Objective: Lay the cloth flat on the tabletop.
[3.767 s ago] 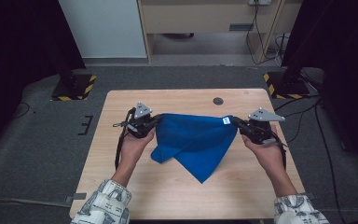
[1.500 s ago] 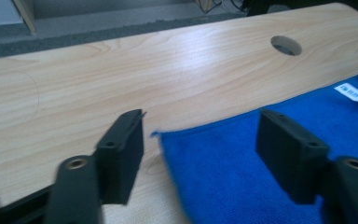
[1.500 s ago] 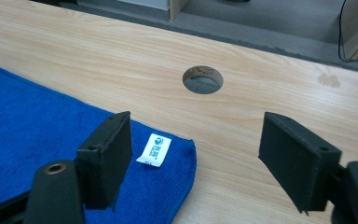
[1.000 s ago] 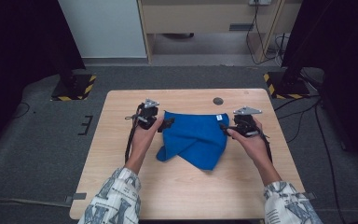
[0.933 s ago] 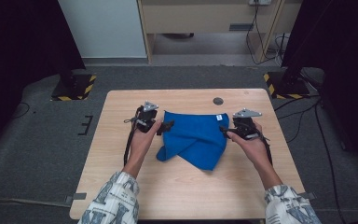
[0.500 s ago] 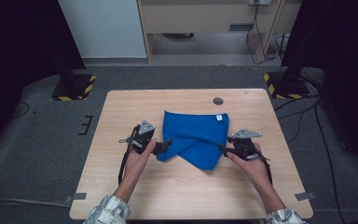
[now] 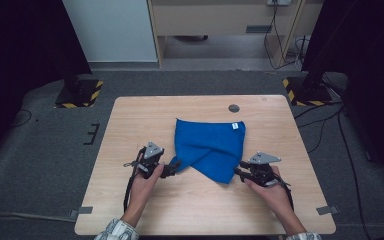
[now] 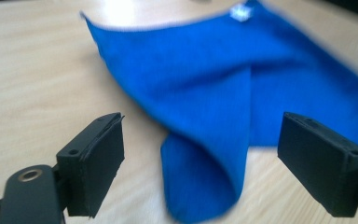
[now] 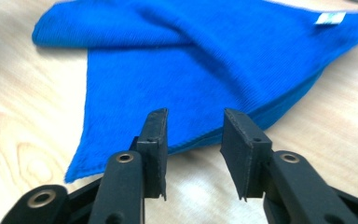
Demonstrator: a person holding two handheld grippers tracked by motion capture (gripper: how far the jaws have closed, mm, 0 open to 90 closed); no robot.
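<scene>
Both grippers sit low at the cloth's near corners to fold it: left gripper wide around a fold, right gripper narrow, just been closing, empty

One blue cloth lies on one wooden bench. It carries one small white tag. Two tools are over the bench: a left tool and a right tool. The bench top has one dark round hole.
</scene>
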